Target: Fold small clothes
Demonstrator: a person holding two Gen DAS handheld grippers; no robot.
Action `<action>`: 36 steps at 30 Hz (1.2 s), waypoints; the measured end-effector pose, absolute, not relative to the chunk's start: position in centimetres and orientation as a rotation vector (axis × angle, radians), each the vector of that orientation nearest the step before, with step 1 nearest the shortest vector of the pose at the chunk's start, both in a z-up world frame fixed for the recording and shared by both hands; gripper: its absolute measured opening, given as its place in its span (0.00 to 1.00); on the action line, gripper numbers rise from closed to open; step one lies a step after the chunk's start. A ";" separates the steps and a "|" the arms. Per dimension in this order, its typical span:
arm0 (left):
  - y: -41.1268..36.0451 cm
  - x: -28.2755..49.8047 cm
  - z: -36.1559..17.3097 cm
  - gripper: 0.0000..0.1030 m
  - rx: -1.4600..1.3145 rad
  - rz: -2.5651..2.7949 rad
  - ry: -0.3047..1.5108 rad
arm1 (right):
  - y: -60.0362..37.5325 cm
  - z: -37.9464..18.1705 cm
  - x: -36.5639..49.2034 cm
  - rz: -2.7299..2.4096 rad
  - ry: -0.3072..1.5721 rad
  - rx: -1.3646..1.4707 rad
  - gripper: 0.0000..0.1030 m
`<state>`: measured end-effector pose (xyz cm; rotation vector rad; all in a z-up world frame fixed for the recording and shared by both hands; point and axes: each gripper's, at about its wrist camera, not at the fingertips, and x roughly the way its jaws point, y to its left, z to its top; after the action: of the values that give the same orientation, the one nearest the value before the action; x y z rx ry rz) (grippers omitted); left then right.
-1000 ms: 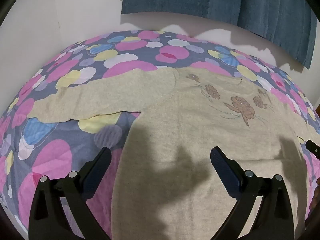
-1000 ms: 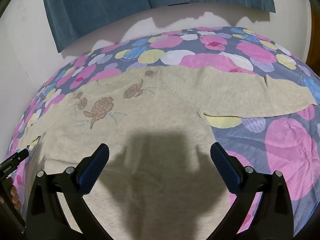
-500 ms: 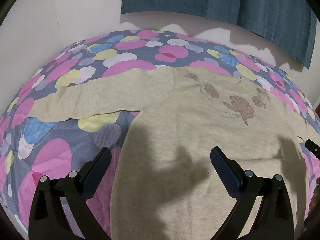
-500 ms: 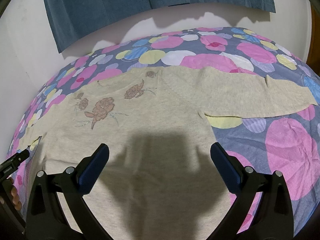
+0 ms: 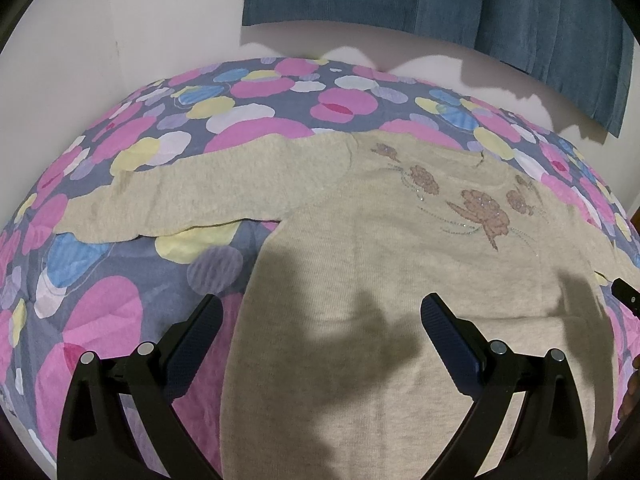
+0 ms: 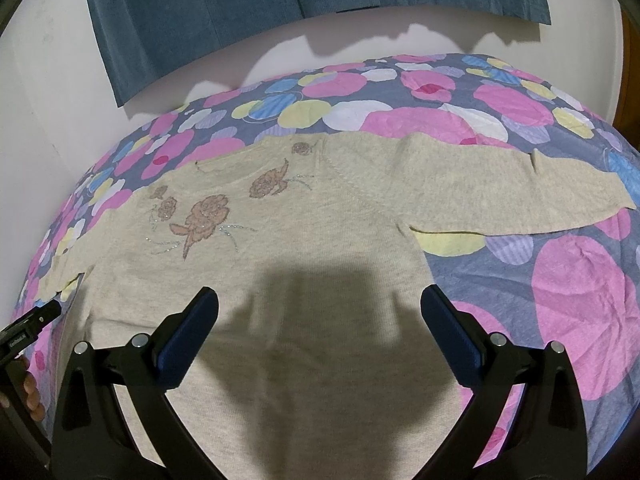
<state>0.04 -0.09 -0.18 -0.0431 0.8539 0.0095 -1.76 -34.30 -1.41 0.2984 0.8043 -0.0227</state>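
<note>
Both the left gripper [image 5: 318,326] and right gripper [image 6: 319,320] hover with jaws wide apart and empty over the beige sweater [image 5: 400,280], spread flat on the bed [image 6: 580,300], sleeves toward nine and three o'clock, ready for folding.

Across the last second the beige knit sweater with brown flower embroidery [image 6: 304,248] has slid slightly lower and leftward in the right wrist view, so the right gripper [image 6: 320,316] has eased a little forward and right. In the left wrist view the sweater [image 5: 400,272] has barely shifted, drifting slightly leftward.
</note>
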 end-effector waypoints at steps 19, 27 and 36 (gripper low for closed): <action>1.2 0.9 -0.9 0.96 -0.131 -0.009 0.874 | -36.9 -1.9 -1.4 -0.025 0.805 0.395 0.98; 1.3 1.4 -1.1 0.96 -0.087 -0.004 0.863 | -49.5 -2.0 -3.3 -0.198 0.688 0.639 0.98; 2.1 2.5 -2.5 0.96 -0.096 0.047 0.881 | -68.2 -7.8 -7.1 -0.499 0.586 1.047 0.61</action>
<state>2.54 2.13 -2.52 -0.0957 0.8815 0.0473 -7.12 -68.20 -7.78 1.0466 0.5858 -0.4989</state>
